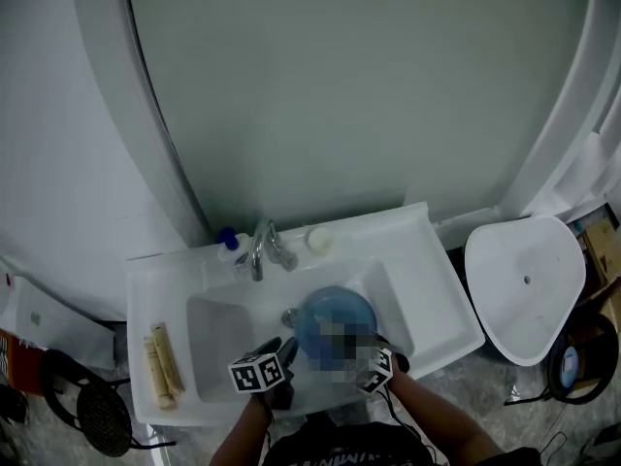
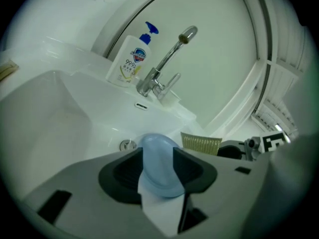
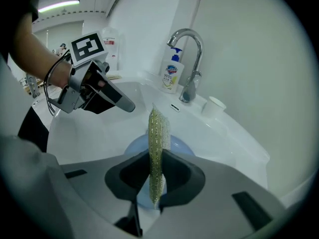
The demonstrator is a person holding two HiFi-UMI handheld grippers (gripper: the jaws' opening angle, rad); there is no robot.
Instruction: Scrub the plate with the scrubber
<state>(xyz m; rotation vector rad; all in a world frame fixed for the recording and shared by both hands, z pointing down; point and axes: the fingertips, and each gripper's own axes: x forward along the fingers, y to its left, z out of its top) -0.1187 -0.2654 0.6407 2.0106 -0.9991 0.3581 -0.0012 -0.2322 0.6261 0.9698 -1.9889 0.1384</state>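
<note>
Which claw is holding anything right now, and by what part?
Right claw: shut on the scrubber, pinched flat by its lower half. Left claw: looks empty; the plate sits beyond its open jaws, ungripped.

Bottle [image 2: 130,59]: beyond the left gripper [image 2: 158,158], left of the tap [image 2: 169,56]; dark digits reading about "99.9" on its front.
Bottle logo: blue shield above the digits; its wording is too small to read.
Left marker [image 3: 88,46]: on the left gripper's cube, up and left of the right gripper [image 3: 158,158]; a black-and-white square pattern with no letters.
Right marker [image 2: 273,142]: far right of the left gripper; partly cut off, pattern only.
Shirt print [image 1: 335,451]: white lettering below both grippers, illegible.
</note>
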